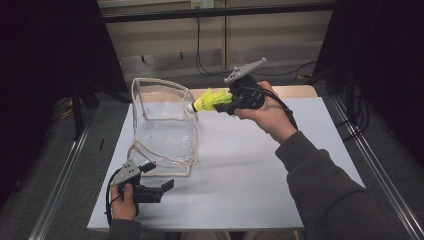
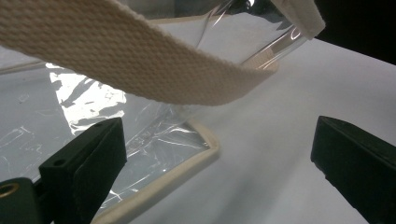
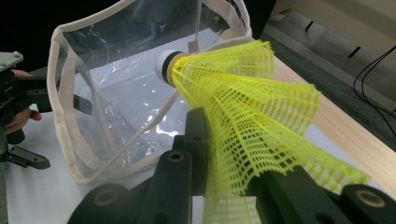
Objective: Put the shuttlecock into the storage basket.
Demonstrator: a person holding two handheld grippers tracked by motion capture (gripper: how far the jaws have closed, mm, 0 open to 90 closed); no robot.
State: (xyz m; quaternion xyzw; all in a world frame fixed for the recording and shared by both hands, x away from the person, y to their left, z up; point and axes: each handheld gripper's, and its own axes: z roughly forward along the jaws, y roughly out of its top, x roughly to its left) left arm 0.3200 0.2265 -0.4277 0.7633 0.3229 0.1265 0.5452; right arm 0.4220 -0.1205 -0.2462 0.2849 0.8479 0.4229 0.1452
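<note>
Clear plastic bag [image 1: 165, 125] beside shuttlecock [image 1: 210, 101]

Held thing: a yellow plastic-mesh shuttlecock [image 3: 243, 116] with a white cork tip, squeezed between the two black jaws of the right gripper [image 3: 229, 186].
Tip direction: toward the open mouth of a clear plastic bag with cream fabric edging [image 3: 63, 116].
Bag position: standing on the white table sheet [image 3: 32, 196], mouth facing the camera.
Far left: the left gripper [image 3: 18, 93], held by a hand, just beside the bag.
</note>
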